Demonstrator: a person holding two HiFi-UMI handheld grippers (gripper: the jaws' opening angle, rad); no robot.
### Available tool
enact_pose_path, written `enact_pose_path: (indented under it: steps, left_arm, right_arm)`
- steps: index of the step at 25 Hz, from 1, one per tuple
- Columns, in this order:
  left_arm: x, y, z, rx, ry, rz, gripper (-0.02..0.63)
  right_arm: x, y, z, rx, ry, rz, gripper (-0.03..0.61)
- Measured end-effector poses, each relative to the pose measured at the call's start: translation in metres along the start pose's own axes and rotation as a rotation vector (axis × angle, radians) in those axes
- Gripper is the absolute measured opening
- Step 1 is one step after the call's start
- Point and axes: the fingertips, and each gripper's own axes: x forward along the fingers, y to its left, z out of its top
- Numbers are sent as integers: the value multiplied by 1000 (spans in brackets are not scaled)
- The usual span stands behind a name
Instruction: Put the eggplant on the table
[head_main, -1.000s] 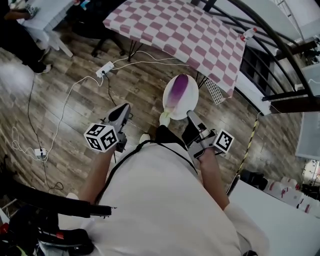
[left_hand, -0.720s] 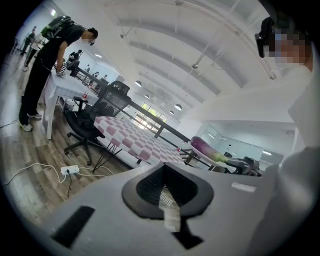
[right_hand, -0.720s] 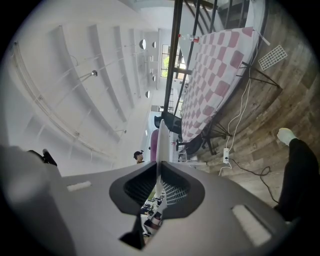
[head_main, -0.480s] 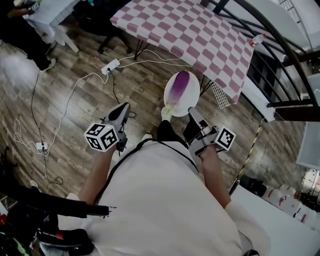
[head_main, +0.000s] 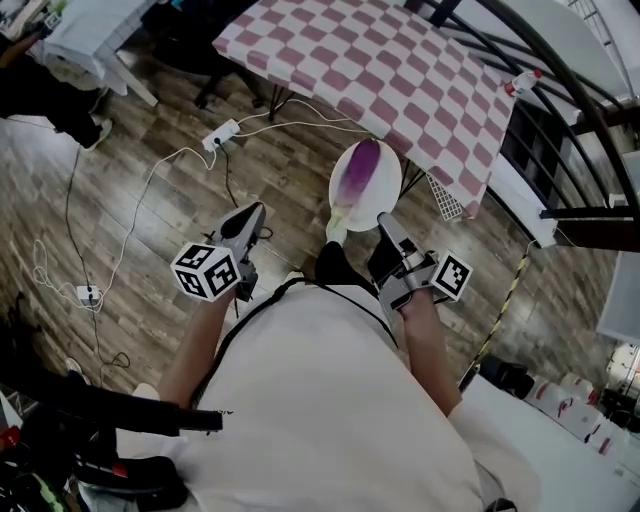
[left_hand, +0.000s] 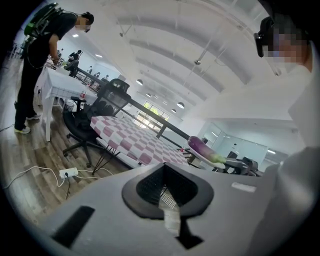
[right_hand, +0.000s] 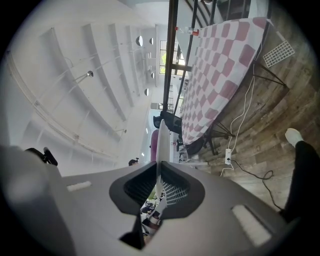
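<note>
Our right claw (head_main: 384, 220) meets the near rim of the plate (head_main: 388, 186). The eggplant (head_main: 357, 175) lies on the plate just beyond the claw's tips, and the checked table (head_main: 390, 60) stands further ahead. Our left claw (head_main: 254, 212) hangs apart, over the floor (head_main: 140, 240).

— What is carried just ahead of the right gripper (head_main: 385, 222)?
— A white plate (head_main: 388, 190) is clamped by its near rim there, and 1 eggplant (head_main: 357, 172) is laid on it. Further ahead, a table (head_main: 400, 70) covered with a pink-and-white checked cloth is seen, with 1 small white bottle (head_main: 521, 82) at its right corner.
— And ahead of the left gripper (head_main: 250, 212)?
— The wooden floor (head_main: 150, 220) is shown, with 1 white power strip (head_main: 222, 133) and white cables (head_main: 128, 228) laid on it.
</note>
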Motion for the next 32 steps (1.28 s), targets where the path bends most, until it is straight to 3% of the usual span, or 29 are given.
enact_pose_path:
  steps: [12, 24, 32]
  left_arm:
    - [114, -15, 55, 19, -8, 7, 5]
    - [226, -42, 81, 32, 7, 10, 5]
    - [272, -50, 89, 30, 7, 33, 5]
  right_arm:
    - [45, 4, 114, -4, 40, 32, 32]
    - [62, -23, 221, 17, 55, 17, 32]
    - [73, -38, 269, 19, 88, 8, 33]
